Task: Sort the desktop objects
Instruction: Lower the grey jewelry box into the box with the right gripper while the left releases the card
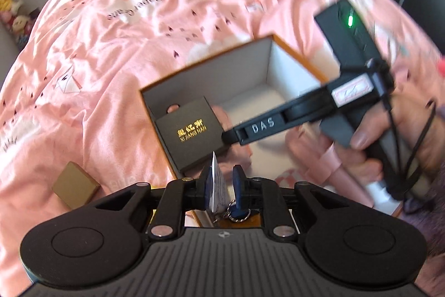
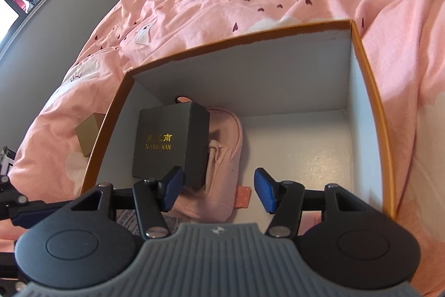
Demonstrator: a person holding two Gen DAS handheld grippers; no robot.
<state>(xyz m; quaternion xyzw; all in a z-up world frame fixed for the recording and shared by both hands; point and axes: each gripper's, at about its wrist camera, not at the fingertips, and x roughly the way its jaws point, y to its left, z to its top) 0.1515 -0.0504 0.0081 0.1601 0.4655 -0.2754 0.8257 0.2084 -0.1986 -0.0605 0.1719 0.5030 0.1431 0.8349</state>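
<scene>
Left tongs (image 1: pixel 224 187): nearest item in the left wrist view. Blue pads stand narrowly apart; a white printed paper tag (image 1: pixel 218 192) leans against the left pad, and whether it is pinched cannot be told. A small blue key fob on a metal ring (image 1: pixel 238 213) hangs just below the pads, over the near rim of the box.

Right tongs (image 2: pixel 221 189): wide open, nothing between the pads; poised over the box interior, angled down.

Orange-edged white cardboard box (image 2: pixel 370 91): open-topped, resting on the bed. Contents: a folded pale pink fabric pouch (image 2: pixel 225 157) directly ahead of the right tongs, long axis running away from them; a black square cardboard box with gold lettering (image 2: pixel 167 146) to its left, tilted against the box wall.

Judgement: the right tongs are nearer the pouch, the left nearer the fob.

Small tan cardboard box (image 1: pixel 74 187): outside, left of the large box.

Pink printed bed cover (image 1: pixel 139 32): beyond, carrying everything.
</scene>
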